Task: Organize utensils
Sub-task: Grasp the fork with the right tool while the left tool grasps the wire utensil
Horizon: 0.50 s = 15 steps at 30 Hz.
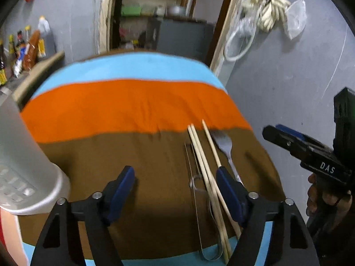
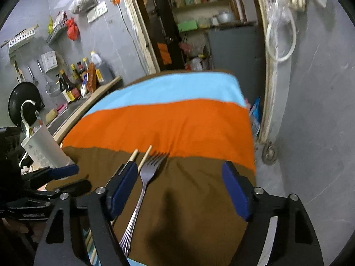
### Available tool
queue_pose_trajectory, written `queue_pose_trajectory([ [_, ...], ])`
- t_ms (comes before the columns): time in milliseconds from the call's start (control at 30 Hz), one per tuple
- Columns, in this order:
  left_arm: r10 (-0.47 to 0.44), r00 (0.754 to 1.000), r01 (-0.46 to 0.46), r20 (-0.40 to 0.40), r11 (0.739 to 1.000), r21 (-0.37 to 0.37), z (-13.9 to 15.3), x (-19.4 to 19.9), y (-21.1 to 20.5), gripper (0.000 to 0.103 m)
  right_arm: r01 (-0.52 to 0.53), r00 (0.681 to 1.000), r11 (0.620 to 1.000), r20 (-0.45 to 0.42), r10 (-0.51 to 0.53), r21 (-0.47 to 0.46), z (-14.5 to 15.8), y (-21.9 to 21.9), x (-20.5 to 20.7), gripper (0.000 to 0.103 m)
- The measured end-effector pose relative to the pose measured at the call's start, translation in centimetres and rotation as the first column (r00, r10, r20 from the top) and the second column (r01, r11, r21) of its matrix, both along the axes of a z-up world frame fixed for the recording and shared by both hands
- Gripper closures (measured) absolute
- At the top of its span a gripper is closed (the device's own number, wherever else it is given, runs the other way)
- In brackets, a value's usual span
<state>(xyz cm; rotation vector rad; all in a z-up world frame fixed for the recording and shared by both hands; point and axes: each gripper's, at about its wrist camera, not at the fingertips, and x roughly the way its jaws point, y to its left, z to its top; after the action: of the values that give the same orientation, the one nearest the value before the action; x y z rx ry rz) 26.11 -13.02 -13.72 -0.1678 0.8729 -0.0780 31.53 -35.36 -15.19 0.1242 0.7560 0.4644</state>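
Observation:
A cloth striped blue, orange and brown (image 1: 133,106) covers the table. On its brown band lie wooden chopsticks (image 1: 205,173), thin metal tongs (image 1: 195,190) and a steel fork (image 1: 224,146). My left gripper (image 1: 175,173) hovers open over the cloth. The tongs and chopsticks lie just inside its right finger (image 1: 230,190). In the right wrist view my right gripper (image 2: 179,168) is open, and the fork (image 2: 144,184) lies below it, close to its left finger (image 2: 124,186). No pad presses on anything. A white utensil holder (image 2: 42,148) with a ladle in it stands at the table's left.
The other gripper shows in each view: the right one (image 1: 277,130) off the table's right edge with a hand (image 1: 321,197) on it, the left one (image 2: 73,177) beside the holder. Sauce bottles (image 2: 77,82), a black wok (image 2: 22,102) and a sink counter stand left. A doorway with shelves (image 2: 199,22) lies beyond.

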Motion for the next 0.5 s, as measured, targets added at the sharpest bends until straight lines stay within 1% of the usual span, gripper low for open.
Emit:
queue_pose_trajectory([
  [100,-0.022,0.999,0.021,-0.05,1.0,-0.005,-1.1,0.4,-0.5,0.04,-0.022,1.0,1.0,-0.019,0.022,0.005,-1.1,0.4,0.4,0.033],
  [133,-0.024,0.997,0.024,-0.068,1.0,0.001,-1.4,0.5,-0.6,0.044,-0.028,0.999,1.0,-0.021,0.028,0.006,-1.3,0.5,0.5,0.033],
  [200,-0.02,0.996,0.021,-0.091,1.0,0.013,-1.9,0.7,-0.8,0.049,-0.038,0.999,0.999,-0.025,0.038,0.008,-1.6,0.7,0.7,0.033],
  [333,-0.012,0.994,0.015,-0.107,1.0,0.024,-2.0,1.2,-0.8,0.054,-0.055,0.997,0.998,-0.046,0.055,0.011,-2.2,1.0,1.4,0.033],
  [500,-0.02,0.992,0.028,-0.124,0.998,0.055,-2.0,1.9,-1.2,0.054,-0.093,0.993,0.996,-0.079,0.093,0.006,-3.1,1.7,2.0,0.036],
])
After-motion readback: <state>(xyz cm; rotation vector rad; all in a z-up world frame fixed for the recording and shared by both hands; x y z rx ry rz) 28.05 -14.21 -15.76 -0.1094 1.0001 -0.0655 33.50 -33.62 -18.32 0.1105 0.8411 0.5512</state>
